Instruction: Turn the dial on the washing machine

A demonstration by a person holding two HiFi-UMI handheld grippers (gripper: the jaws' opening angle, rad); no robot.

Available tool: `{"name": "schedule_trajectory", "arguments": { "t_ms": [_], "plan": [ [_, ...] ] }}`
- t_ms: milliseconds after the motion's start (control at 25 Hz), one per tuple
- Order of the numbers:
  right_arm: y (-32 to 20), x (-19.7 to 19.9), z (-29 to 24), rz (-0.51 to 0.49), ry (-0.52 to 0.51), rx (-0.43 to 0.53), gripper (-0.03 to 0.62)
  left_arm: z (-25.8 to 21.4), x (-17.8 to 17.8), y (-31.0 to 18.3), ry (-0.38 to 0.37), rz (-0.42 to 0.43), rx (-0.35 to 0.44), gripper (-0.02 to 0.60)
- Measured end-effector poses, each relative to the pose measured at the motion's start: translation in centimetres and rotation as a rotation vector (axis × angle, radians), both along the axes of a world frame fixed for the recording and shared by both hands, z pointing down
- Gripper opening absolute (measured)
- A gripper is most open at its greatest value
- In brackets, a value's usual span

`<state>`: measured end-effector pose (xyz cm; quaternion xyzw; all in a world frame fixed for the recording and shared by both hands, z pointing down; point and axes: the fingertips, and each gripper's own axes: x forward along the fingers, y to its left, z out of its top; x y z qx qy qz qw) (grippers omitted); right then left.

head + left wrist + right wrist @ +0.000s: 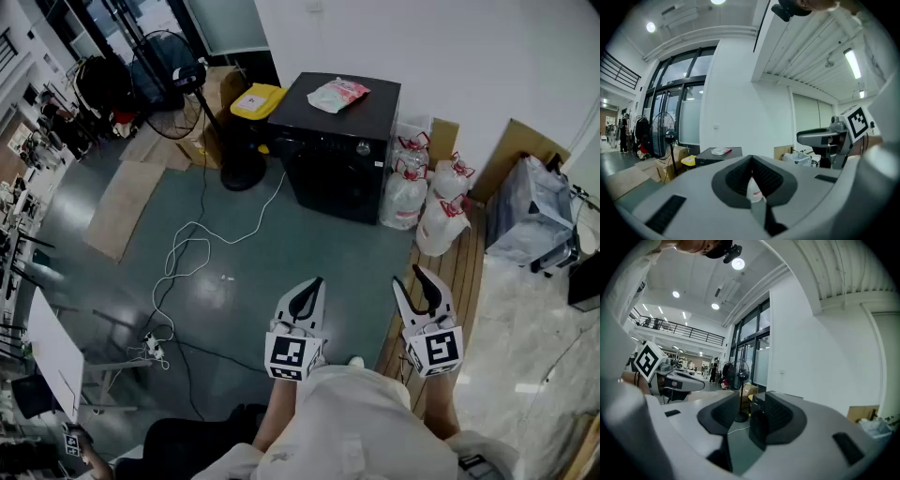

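Across the open green floor (281, 234), well apart from both tongs, the black washing machine (337, 169) stands against the wall, its dial (363, 148) at the front's upper right. White bags (441, 211) crowd its right edge, a fan (178, 75) its left. A white cable (202, 248) loops on the floor. Left tongs (317, 281) and right tongs (417, 272) are both closed, holding nothing. Only the head view shows the dial; the left gripper view shows just the machine's top.

The grey floor (281, 253) carries the washing machine (337, 150), a fan (242, 174), a white cable (187, 246) and flat cardboard (117, 206).
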<state>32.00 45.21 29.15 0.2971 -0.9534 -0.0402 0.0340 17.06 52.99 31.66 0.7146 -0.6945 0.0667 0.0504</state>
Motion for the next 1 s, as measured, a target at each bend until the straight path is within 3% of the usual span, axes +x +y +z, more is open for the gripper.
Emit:
{"name": "schedule_trajectory", "arguments": {
  "t_ms": [360,1000],
  "plan": [
    [-1.7,1.2,0.5,-0.007,-0.025,-0.028,0.187,0.7,1.8,-1.1,0.021,-0.003,-0.008,0.014],
    [-7.2,-2.2,1.9,0.006,0.009,-0.045,0.184,1.8,-1.7,-7.2,0.021,0.026,-0.006,0.014]
  ]
}}
